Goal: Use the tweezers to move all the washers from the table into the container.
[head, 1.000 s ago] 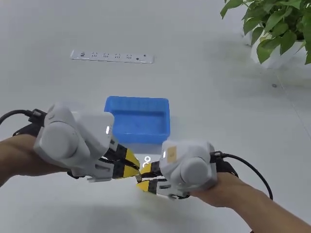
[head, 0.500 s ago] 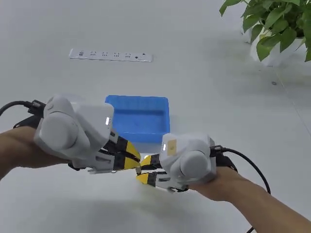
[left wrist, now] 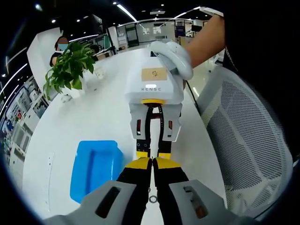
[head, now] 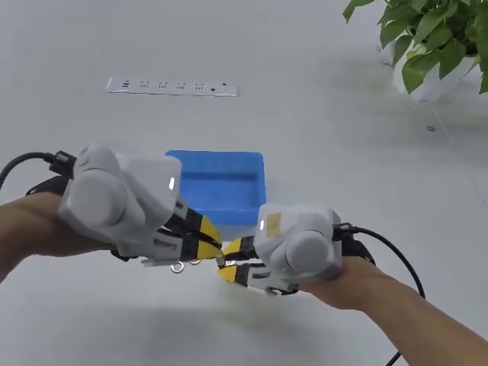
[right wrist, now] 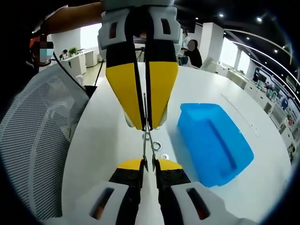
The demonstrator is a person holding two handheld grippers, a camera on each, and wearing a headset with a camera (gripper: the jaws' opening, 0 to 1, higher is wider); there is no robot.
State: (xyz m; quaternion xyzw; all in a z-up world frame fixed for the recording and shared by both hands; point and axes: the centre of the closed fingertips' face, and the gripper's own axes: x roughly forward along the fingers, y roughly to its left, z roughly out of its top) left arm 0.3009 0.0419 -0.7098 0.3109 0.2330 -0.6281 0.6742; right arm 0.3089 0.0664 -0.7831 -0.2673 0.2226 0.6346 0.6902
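Blue container (head: 217,156) sits on the table (head: 343,137) just beyond both tongs. Its inside looks bare, no washer in it that I can make out. Two washers (right wrist: 156,146) lie on the table just beside the container's near wall, close under the tweezers (right wrist: 147,140). In the head view one lies on the table just beside my left tongs (head: 213,245). Left tongs are clamped on the tweezers, prongs sticking out toward my right tongs (right wrist: 150,165), and the two sets meet tip to tip. Right jaws are nearly together around the prong ends; can't tell if they actually pinch. Progress as I read it: basically zero. Tweezers are in hand but not on a washer, nothing lifted. To do: settle the tweezers in one grip, pick each washer, drop it in the container. Thin flat rings on a smooth top, so I expect slips.
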